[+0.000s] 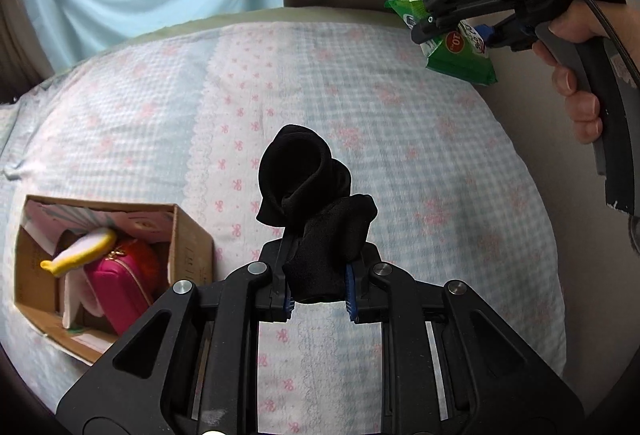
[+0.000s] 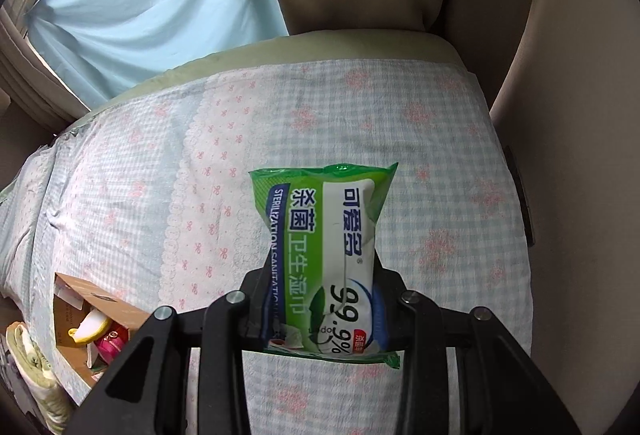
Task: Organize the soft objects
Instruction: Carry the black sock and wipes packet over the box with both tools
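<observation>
Jaws of the left gripper (image 1: 320, 287) are clamping a bunched black sock (image 1: 312, 203), which is standing up out of the fingers above the bedspread (image 1: 140, 123). Jaws of the right gripper (image 2: 320, 311) are pinching a green wet-wipe pack (image 2: 324, 255) across its lower half; the left wrist view is showing the same pack hanging clear of the bed, well apart from the sock. To the left, a cardboard box (image 1: 192, 235) is sitting on the bedspread and is already holding a pink zip pouch (image 1: 120, 287) and a yellow-and-white plush piece (image 1: 80, 251) lying across it. Progress is judged as partial: two items are stowed, and two are being carried and are not yet in the box. No other loose items are showing on the visible bedspread. Remaining work is likely to be depositing both held items into the box.
</observation>
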`<control>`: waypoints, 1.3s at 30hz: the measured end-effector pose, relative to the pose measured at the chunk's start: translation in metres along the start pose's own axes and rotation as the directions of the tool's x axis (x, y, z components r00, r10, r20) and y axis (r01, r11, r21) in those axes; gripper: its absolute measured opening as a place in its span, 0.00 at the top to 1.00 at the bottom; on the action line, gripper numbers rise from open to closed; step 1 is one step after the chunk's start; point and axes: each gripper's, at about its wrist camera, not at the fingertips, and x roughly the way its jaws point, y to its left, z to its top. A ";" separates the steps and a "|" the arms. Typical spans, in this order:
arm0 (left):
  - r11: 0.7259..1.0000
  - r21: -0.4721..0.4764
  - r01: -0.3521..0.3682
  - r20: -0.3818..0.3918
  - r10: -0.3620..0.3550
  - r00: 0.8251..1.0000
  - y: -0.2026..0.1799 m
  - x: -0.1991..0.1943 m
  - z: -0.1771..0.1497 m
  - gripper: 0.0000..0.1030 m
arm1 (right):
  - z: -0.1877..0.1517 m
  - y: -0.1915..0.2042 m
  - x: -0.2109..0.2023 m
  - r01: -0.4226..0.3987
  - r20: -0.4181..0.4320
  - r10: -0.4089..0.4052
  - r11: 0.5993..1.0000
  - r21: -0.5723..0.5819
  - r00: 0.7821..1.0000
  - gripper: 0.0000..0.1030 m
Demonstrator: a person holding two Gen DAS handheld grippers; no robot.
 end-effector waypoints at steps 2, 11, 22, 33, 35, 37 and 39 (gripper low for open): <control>1.000 -0.018 -0.001 0.023 0.001 1.000 0.008 -0.020 0.009 0.84 | -0.006 0.014 -0.023 -0.015 0.008 0.015 1.000 -0.011 1.000 0.67; 0.999 -0.019 -0.035 0.098 0.037 0.994 0.054 -0.102 0.027 0.84 | -0.040 0.092 -0.109 -0.094 0.045 0.099 0.992 -0.087 0.994 0.67; 0.998 -0.045 -0.054 0.085 0.057 0.995 0.168 -0.154 0.026 0.84 | -0.092 0.206 -0.134 -0.164 0.027 0.168 0.979 -0.118 0.985 0.67; 1.000 0.005 -0.010 -0.035 0.010 0.999 0.291 -0.122 0.011 0.84 | -0.128 0.294 -0.090 -0.121 -0.022 0.122 0.992 0.032 0.992 0.67; 1.000 0.011 -0.001 -0.067 0.002 0.998 0.307 -0.111 0.008 0.84 | -0.133 0.303 -0.079 -0.105 -0.037 0.108 0.992 0.062 0.993 0.67; 1.000 0.014 0.006 -0.096 -0.004 0.995 0.320 -0.098 0.004 0.84 | -0.138 0.309 -0.068 -0.090 -0.054 0.094 0.992 0.086 0.994 0.67; 1.000 0.019 0.011 -0.131 -0.008 0.991 0.332 -0.084 -0.001 0.84 | -0.143 0.314 -0.057 -0.066 -0.074 0.074 0.993 0.099 0.995 0.67</control>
